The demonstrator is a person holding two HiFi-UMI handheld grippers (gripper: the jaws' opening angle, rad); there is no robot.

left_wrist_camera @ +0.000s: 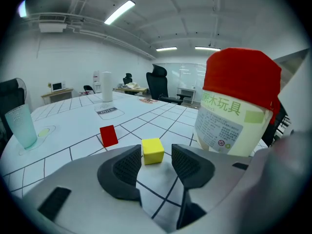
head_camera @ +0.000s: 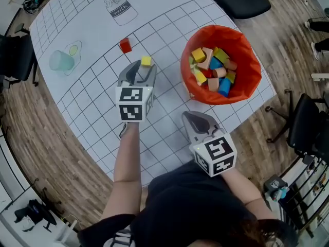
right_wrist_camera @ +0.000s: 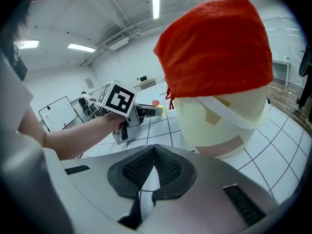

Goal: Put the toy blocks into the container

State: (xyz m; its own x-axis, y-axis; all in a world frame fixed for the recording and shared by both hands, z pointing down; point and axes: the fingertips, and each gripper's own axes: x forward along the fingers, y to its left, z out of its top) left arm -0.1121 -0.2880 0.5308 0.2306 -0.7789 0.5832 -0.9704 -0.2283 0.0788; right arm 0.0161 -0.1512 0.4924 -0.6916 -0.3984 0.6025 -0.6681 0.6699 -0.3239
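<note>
1. on the gridded desk (head_camera: pixel 92 24), just ahead of the left gripper's (head_camera: pixel 140 72) spread, empty fingers, sits a yellow block (left_wrist_camera: pixel 152 151), centred on their gap.
2. it's a cube, no long axis to match; a short push forward looks enough.
3. a red block (left_wrist_camera: pixel 108 135) lies further off to its left, bare desk all round.
4. the right gripper (right_wrist_camera: pixel 154 165), fingers pressed together on nothing, hangs beside the container (head_camera: pixel 221 31) of blocks, off to the right.
</note>
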